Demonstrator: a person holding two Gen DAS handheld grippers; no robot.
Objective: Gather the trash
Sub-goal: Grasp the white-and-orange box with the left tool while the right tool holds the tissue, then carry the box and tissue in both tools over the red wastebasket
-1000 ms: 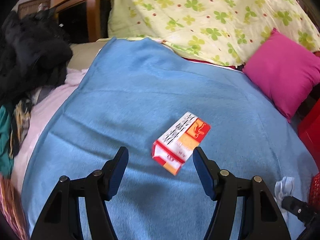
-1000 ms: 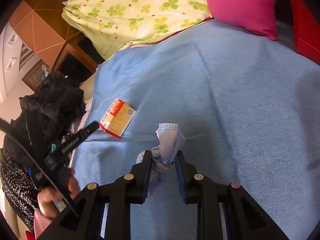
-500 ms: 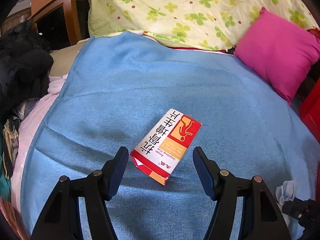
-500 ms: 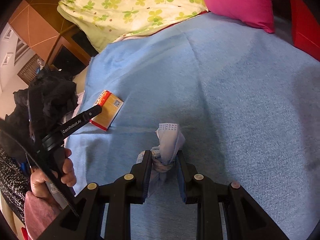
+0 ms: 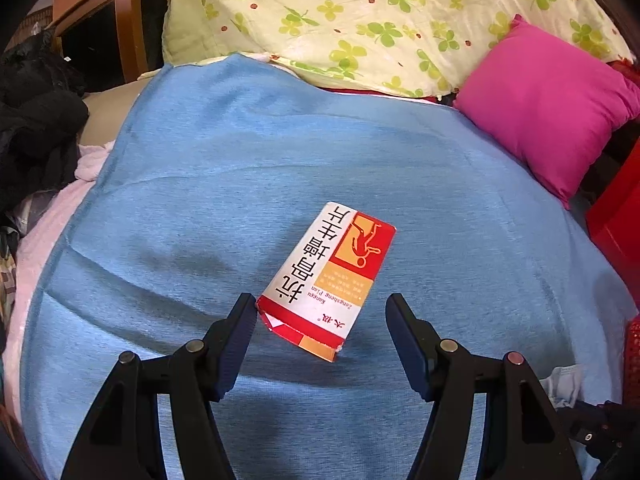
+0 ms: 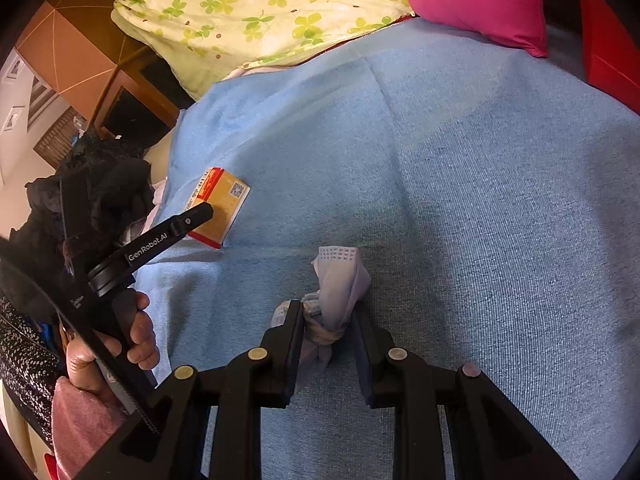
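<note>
A red, white and orange medicine box (image 5: pixel 332 276) lies flat on the blue blanket (image 5: pixel 240 184). My left gripper (image 5: pixel 322 312) is open, its fingers on either side of the box's near end, apart from it. The box also shows in the right wrist view (image 6: pixel 222 204), with the left gripper's finger (image 6: pixel 176 228) over it. My right gripper (image 6: pixel 326 312) is shut on a crumpled pale blue face mask (image 6: pixel 338 284), held just above the blanket. The mask shows at the lower right of the left wrist view (image 5: pixel 564 384).
A pink cushion (image 5: pixel 548 104) and a clover-print quilt (image 5: pixel 360 16) lie at the far side. A red object (image 5: pixel 618 220) stands at the right. Dark clothes (image 5: pixel 32 120) are piled at the left, beside a wooden cabinet (image 5: pixel 108 20).
My left gripper has moved forward and closer to the box, which now lies between its open fingers. My right gripper still holds the mask, nearly still.
</note>
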